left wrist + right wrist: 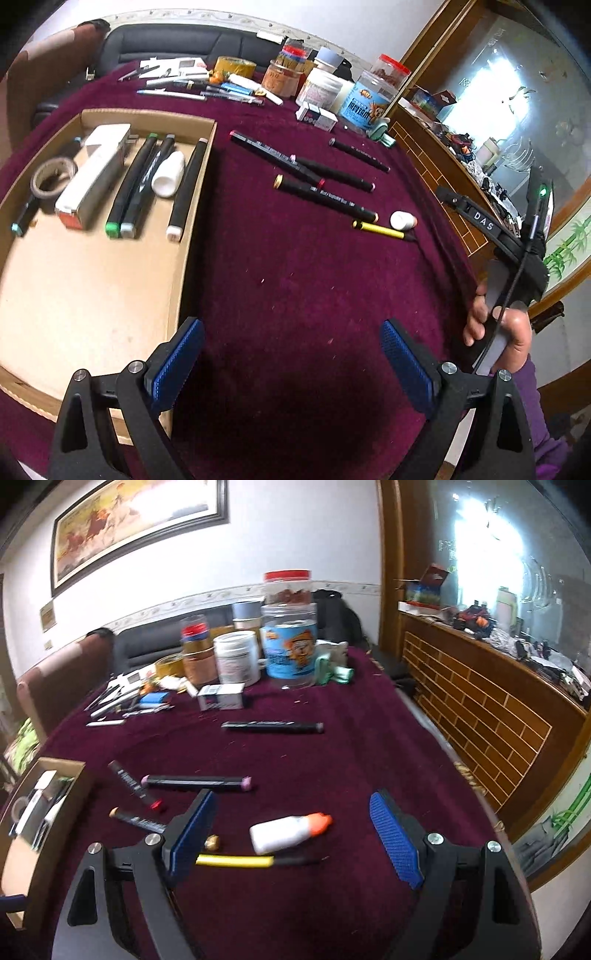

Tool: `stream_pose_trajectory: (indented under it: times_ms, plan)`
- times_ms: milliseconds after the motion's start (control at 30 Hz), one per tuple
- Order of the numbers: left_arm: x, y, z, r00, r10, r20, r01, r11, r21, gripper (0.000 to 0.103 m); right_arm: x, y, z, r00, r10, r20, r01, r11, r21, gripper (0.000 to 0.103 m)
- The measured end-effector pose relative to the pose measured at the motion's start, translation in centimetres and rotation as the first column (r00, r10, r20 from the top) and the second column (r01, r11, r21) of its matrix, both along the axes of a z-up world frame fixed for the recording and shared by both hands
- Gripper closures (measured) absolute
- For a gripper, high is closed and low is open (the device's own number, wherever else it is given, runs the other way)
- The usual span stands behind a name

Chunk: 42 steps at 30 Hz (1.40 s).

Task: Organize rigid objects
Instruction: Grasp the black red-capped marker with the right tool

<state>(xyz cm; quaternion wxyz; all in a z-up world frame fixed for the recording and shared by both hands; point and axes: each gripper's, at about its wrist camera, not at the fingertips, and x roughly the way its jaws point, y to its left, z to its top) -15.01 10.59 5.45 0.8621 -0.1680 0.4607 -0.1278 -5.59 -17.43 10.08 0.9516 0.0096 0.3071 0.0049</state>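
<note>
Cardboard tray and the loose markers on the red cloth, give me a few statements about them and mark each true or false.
1. The cardboard tray already holds several markers. True.
2. The roll of tape lies outside the tray on the cloth. False: it lies inside the tray.
3. The small white bottle with the orange cap lies on its side on the cloth. True.
4. The right gripper is clamped on the yellow pen. False: its jaws are open and hold nothing.
5. The left gripper holds nothing. True.
</note>
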Motion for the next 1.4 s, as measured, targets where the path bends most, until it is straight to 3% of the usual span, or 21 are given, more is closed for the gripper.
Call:
stream_pose_trajectory:
  times_ms: [333, 467, 600, 867, 1067, 1200, 1267, 1400]
  plan:
    - [-1.4, -0.4, 0.0, 0.995, -0.066, 0.080, 0.064, 0.998, 0.018, 0.005, 0.4, 6.5, -1.1, 0.992, 0.125, -0.023, -0.126, 0.992, -0.031, 0.019]
    - [-1.8, -1.6, 1.0, 0.982, -0.123, 0.141, 0.118, 0.992, 0.040, 0.005, 0.2, 7.6, -1.3, 0.988, 0.155, -0.020, -0.155, 0.988, -0.020, 0.019]
    - [-1.8, -2.4, 1.1, 0.975, -0.162, 0.154, 0.153, 0.986, 0.071, 0.005, 0.5, 7.4, -1.7, 0.986, 0.162, -0.036, -0.163, 0.986, -0.035, 0.019]
    - [-1.3, -0.8, 1.3, 0.987, -0.087, 0.136, 0.083, 0.996, 0.035, 0.005, 2.8, 7.5, -1.4, 0.976, 0.198, -0.091, -0.197, 0.980, 0.018, 0.019]
    - [-1.2, -0.2, 0.7, 0.991, -0.067, 0.115, 0.068, 0.998, -0.008, 0.005, 5.2, 11.8, -1.7, 0.926, 0.335, -0.174, -0.340, 0.940, 0.003, 0.019]
    - [-1.5, -0.1, 0.6, 0.991, -0.074, 0.114, 0.075, 0.997, -0.006, 0.005, 8.0, 15.5, -2.9, 0.866, 0.427, -0.259, -0.444, 0.896, -0.009, 0.019]
    - [-1.6, 0.2, 0.6, 0.990, -0.072, 0.122, 0.073, 0.997, -0.004, 0.005, 9.6, 16.4, -3.7, 0.854, 0.421, -0.307, -0.446, 0.895, -0.013, 0.027]
    - [-1.4, 0.6, 0.6, 0.989, -0.065, 0.130, 0.069, 0.997, -0.024, 0.005, 12.1, 17.1, -5.5, 0.818, 0.406, -0.407, -0.445, 0.896, 0.000, 0.063]
